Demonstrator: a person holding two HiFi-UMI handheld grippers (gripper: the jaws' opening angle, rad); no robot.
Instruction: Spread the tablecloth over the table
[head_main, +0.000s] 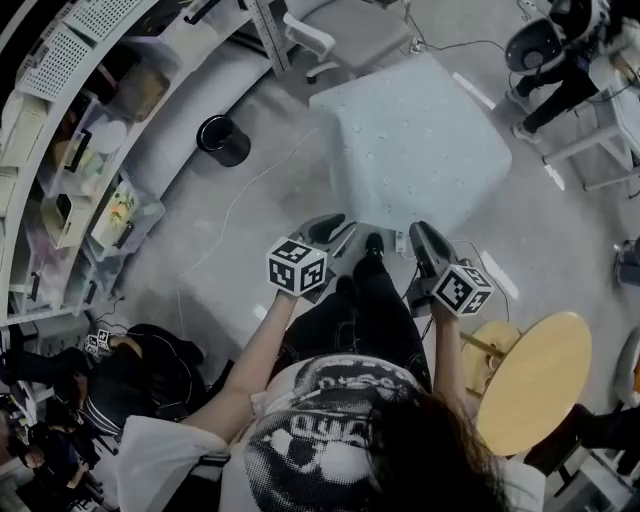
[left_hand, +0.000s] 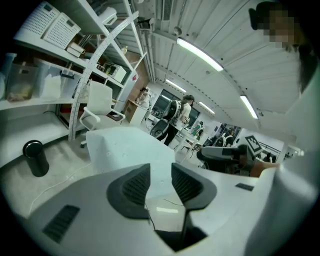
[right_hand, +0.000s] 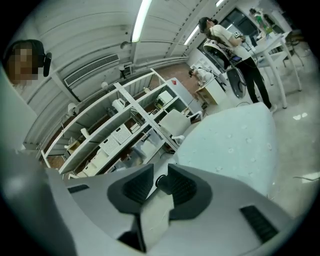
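The pale blue-grey tablecloth lies draped over the table ahead of me, its edges hanging down the sides. Both grippers are held up close to my body, short of the table's near edge. My left gripper stands open and empty. In the left gripper view the cloth shows beyond the parted jaws of the left gripper, with the right gripper off to the side. My right gripper is open too. In the right gripper view nothing sits between the pads of the right gripper, and the cloth lies to the right.
A black bin stands on the floor left of the table. Curved white shelves with boxes line the left side. A white chair is behind the table, and a round wooden stool at my right. A person stands at the far right.
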